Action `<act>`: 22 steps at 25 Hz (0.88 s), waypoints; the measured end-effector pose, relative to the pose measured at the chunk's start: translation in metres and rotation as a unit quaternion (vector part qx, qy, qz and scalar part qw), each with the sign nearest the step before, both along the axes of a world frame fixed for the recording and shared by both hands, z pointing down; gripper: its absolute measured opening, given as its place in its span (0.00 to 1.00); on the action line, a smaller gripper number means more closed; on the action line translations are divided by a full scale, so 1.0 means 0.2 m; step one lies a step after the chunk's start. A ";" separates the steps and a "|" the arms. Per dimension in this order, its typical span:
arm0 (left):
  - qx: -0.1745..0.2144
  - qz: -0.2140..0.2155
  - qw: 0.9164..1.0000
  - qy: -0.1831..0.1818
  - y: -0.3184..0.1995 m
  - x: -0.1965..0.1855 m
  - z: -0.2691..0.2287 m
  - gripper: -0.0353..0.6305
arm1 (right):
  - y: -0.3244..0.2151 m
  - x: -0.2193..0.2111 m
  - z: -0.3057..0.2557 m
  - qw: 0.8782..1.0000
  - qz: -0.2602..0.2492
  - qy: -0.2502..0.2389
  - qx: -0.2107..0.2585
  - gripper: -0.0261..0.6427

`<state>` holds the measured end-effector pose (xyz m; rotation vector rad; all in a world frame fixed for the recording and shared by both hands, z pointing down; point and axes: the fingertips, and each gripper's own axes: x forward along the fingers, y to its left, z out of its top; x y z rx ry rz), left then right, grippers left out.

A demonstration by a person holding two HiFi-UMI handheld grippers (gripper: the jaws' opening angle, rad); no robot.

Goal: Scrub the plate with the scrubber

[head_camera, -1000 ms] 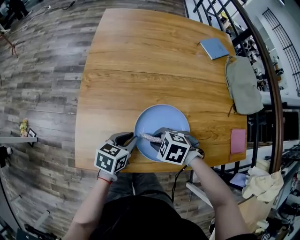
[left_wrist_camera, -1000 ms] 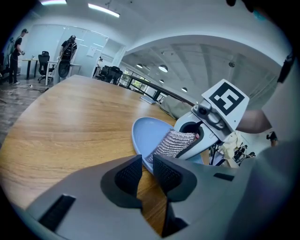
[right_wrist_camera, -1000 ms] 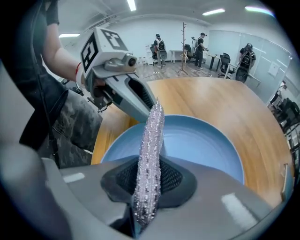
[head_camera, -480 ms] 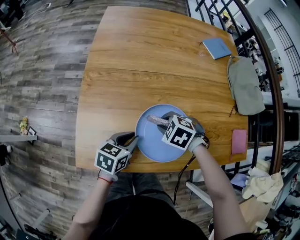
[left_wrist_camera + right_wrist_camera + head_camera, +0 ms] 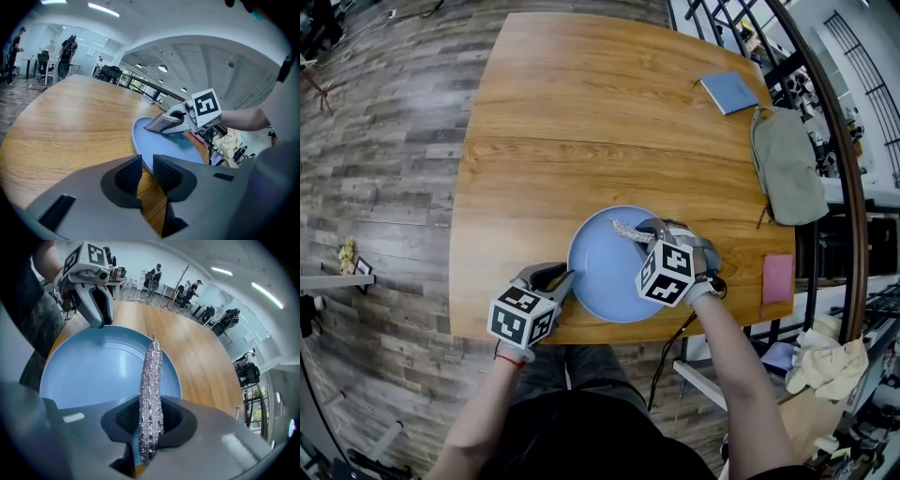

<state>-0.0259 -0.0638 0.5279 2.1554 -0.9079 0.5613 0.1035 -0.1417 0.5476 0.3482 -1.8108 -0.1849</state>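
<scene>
A light blue plate (image 5: 605,272) lies near the front edge of the wooden table (image 5: 581,122). My left gripper (image 5: 561,279) pinches the plate's left rim; in the left gripper view its jaws (image 5: 146,171) stand close together over the plate (image 5: 173,150) edge. My right gripper (image 5: 654,232) is shut on a silver mesh scrubber (image 5: 628,230), which rests on the plate's far right part. In the right gripper view the scrubber (image 5: 151,380) stands on edge between the jaws (image 5: 149,423) over the plate (image 5: 93,371), with the left gripper (image 5: 100,322) at the far rim.
At the table's far right lies a blue notebook (image 5: 727,94), with a grey-green pouch (image 5: 787,169) beside it at the right edge. A pink card (image 5: 776,279) lies right of the plate. A dark railing runs along the table's right side.
My right gripper has carried the scrubber across the plate, from its near middle to its far right part. The left gripper and the plate have stayed put.
</scene>
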 end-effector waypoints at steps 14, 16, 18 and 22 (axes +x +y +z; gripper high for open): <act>0.004 -0.002 1.000 0.002 -0.01 0.00 0.00 0.16 | 0.32 0.14 -0.01 0.994 0.053 -0.003 -0.096 0.15; 0.004 -0.001 1.000 0.002 -0.01 0.01 0.00 0.16 | 0.39 0.13 -0.01 0.991 0.055 -0.003 -0.121 0.15; 0.004 -0.002 1.000 0.002 -0.01 0.00 0.00 0.16 | 0.47 0.10 -0.01 0.986 0.059 -0.010 -0.153 0.15; 0.004 -0.004 1.000 0.001 -0.01 0.00 0.00 0.16 | 0.60 0.02 -0.03 0.973 0.063 -0.038 -0.219 0.15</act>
